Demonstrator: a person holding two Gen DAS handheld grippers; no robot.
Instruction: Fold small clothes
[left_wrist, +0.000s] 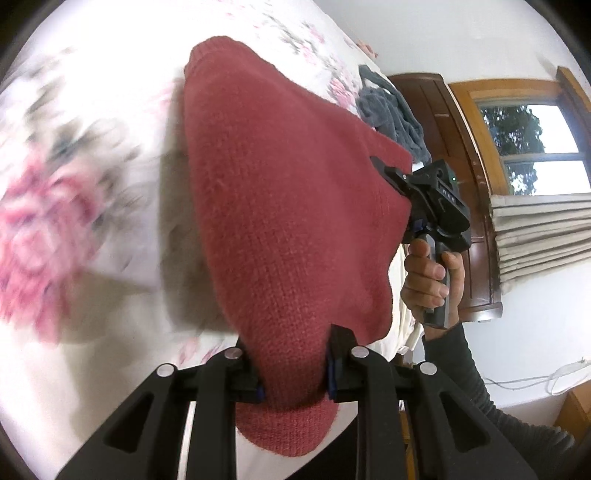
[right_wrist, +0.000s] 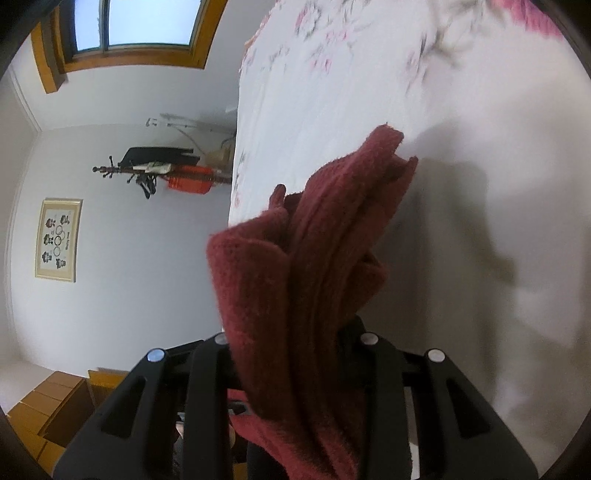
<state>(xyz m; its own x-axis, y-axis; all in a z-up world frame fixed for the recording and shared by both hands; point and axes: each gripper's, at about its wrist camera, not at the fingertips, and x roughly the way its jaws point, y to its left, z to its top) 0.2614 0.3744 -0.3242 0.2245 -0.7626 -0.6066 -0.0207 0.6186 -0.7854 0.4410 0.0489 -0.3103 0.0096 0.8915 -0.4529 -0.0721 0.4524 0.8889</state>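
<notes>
A red knitted garment (left_wrist: 280, 206) hangs stretched above the floral bedsheet (left_wrist: 92, 177). My left gripper (left_wrist: 293, 373) is shut on its near corner, the knit bunched between the two fingers. In the left wrist view my right gripper (left_wrist: 391, 173) pinches the garment's far right corner, held by a hand (left_wrist: 428, 280). The right wrist view shows the same garment (right_wrist: 314, 280) in thick dark red folds, running out from my right gripper (right_wrist: 295, 354), whose fingers it mostly covers.
A grey garment (left_wrist: 391, 110) lies crumpled on the bed's far side near a dark wooden headboard (left_wrist: 443, 122). A window (left_wrist: 532, 144) and curtain are to the right. A coat stand (right_wrist: 155, 173) and framed picture (right_wrist: 57, 240) stand by the wall beyond the bed's edge.
</notes>
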